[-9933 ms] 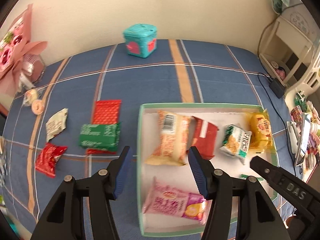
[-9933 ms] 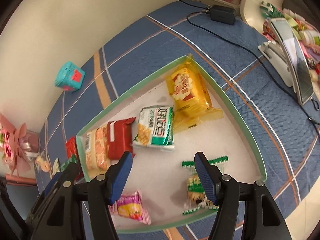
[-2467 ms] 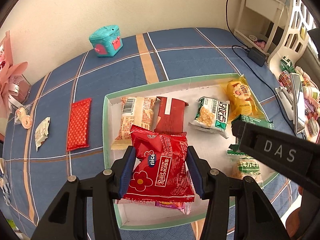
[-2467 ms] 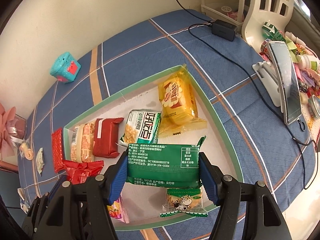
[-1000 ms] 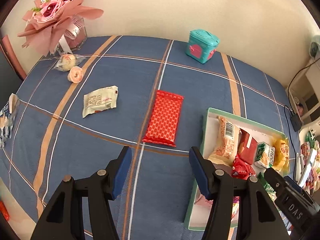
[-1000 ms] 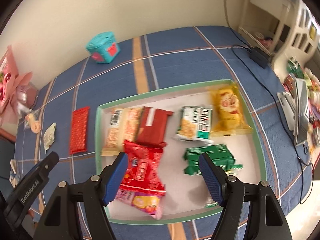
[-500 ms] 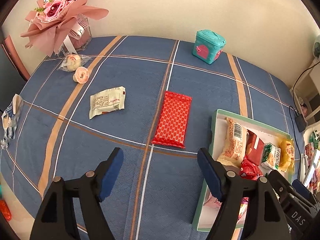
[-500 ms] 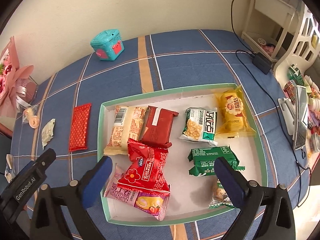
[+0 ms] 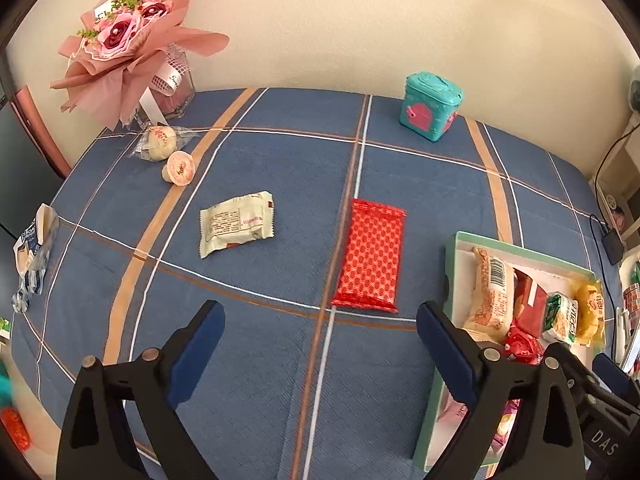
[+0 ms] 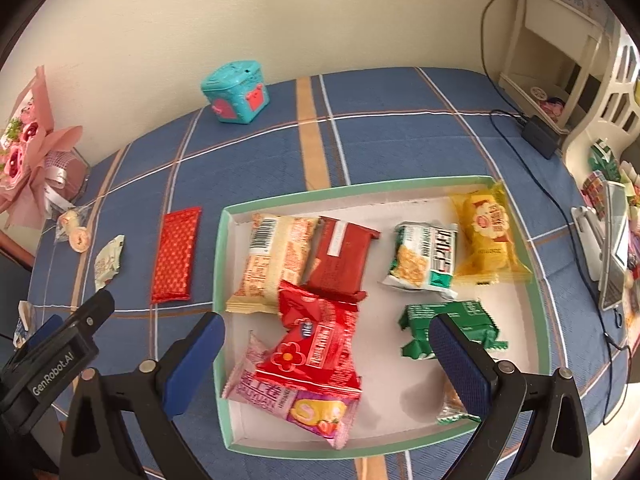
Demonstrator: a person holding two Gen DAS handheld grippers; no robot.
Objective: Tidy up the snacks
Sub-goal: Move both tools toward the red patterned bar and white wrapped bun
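A green-rimmed white tray point(image 10: 224, 240) holds several snack packs, among them a red flower-print bag point(image 10: 316, 344), a green pack point(image 10: 452, 324) and a yellow pack point(image 10: 486, 236). My right gripper point(image 10: 326, 346) hangs open and empty above the tray's front. My left gripper point(image 9: 318, 340) is open and empty above the cloth, just short of a flat red wafer pack point(image 9: 370, 256). A cream pack point(image 9: 236, 228) lies to its left. Two small round sweets point(image 9: 166, 148) and a blue-white wrapper point(image 9: 34, 252) lie further left. The tray point(image 9: 450, 272) shows at right.
A blue plaid cloth point(image 9: 280, 160) covers the table. A pink bouquet in a vase point(image 9: 132, 48) stands at the back left, a teal toy box point(image 9: 430, 106) at the back wall. A phone on a stand point(image 10: 610, 248), a cable with adapter point(image 10: 540, 136) and white shelves lie right.
Both grippers have opened wider. The left gripper has come slightly closer to the red wafer pack. The right gripper stays over the tray.
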